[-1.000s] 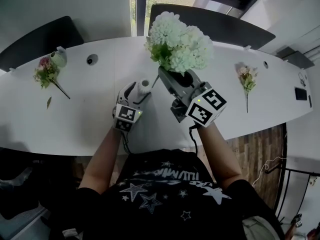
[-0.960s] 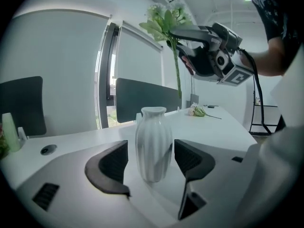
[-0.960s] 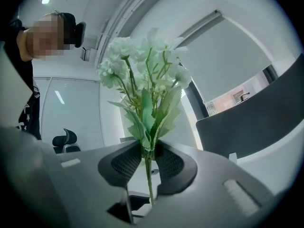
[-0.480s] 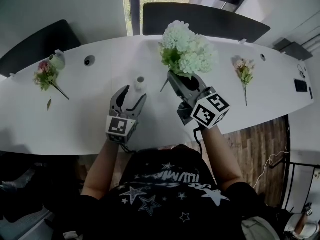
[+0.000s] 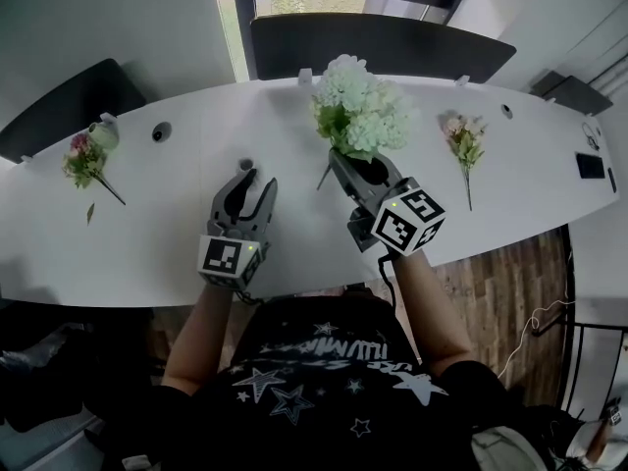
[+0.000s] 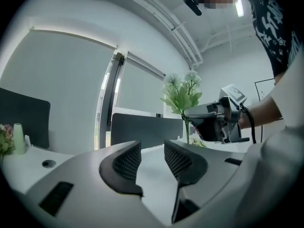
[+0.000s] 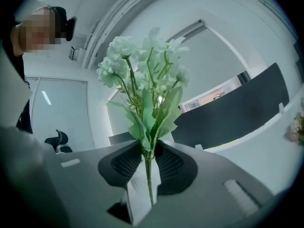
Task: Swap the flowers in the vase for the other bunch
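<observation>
1. The left gripper view shows the left gripper's (image 6: 152, 146) jaws apart with nothing between them; they have just been closing. The head view sees them only from above.
2. The right gripper view shows the right gripper (image 7: 146, 151) clamped on the green stem of the white bunch (image 7: 142, 63), which stands upright.
3. The vase (image 5: 245, 165) stands just beyond the left gripper's tips with its mouth bare. The white bunch is out of it, to its right.
4. A pink bunch (image 5: 461, 137) lies flat toward the right end of the table (image 5: 147, 234), and another bunch (image 5: 83, 157) lies near the left end.
5. Bare tabletop stretches left of the left gripper and along the near edge.
</observation>
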`<state>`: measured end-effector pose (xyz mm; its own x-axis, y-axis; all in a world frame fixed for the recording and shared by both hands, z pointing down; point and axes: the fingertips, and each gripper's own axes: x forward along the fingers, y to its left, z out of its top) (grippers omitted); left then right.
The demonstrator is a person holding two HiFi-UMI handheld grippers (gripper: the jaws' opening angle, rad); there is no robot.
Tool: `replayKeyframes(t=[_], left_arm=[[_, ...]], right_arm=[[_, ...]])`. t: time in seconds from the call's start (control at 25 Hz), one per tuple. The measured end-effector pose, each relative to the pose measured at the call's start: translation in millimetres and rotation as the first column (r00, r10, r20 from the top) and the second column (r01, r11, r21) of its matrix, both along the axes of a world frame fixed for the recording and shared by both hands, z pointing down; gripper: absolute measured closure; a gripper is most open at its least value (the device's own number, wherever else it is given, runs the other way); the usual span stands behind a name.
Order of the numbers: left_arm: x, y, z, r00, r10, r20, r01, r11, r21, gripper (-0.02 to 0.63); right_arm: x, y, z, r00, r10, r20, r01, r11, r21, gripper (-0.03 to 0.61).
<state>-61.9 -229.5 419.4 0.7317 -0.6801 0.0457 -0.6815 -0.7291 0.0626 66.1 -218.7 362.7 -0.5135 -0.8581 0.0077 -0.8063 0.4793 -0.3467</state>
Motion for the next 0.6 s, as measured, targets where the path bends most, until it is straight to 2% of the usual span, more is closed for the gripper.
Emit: replayKeyframes(t=[0.08, 0.16, 0.24, 0.6], left_arm=[[12.4, 3.8, 3.4, 0.999, -0.024, 0.027, 0.025, 1.0, -0.018, 0.478], [23.7, 7.4, 2.3, 0.998, -0.047, 0.028, 0.048, 0.998, -0.027, 0.535], [34.2, 11.0, 3.1, 0.997, -0.067, 0.03, 0.068, 0.997, -0.031, 0.567], [81.7, 16.7, 10.4, 0.994, -0.092, 0.053, 0.093, 0.995, -0.026, 0.597]], right_arm=[[17.5, 2.1, 5.1, 1.0, -0.004, -0.011, 0.004, 1.0, -0.017, 0.489], [34.9, 2.2, 12.3, 1.0, -0.003, -0.031, 0.001, 0.999, -0.043, 0.491], [52.0, 2.6, 22.2, 0.999, 0.001, -0.046, -0.005, 0.997, -0.08, 0.491], [101.5, 1.6, 68.5, 0.998, -0.016, -0.062, 0.002, 0.976, -0.216, 0.491]])
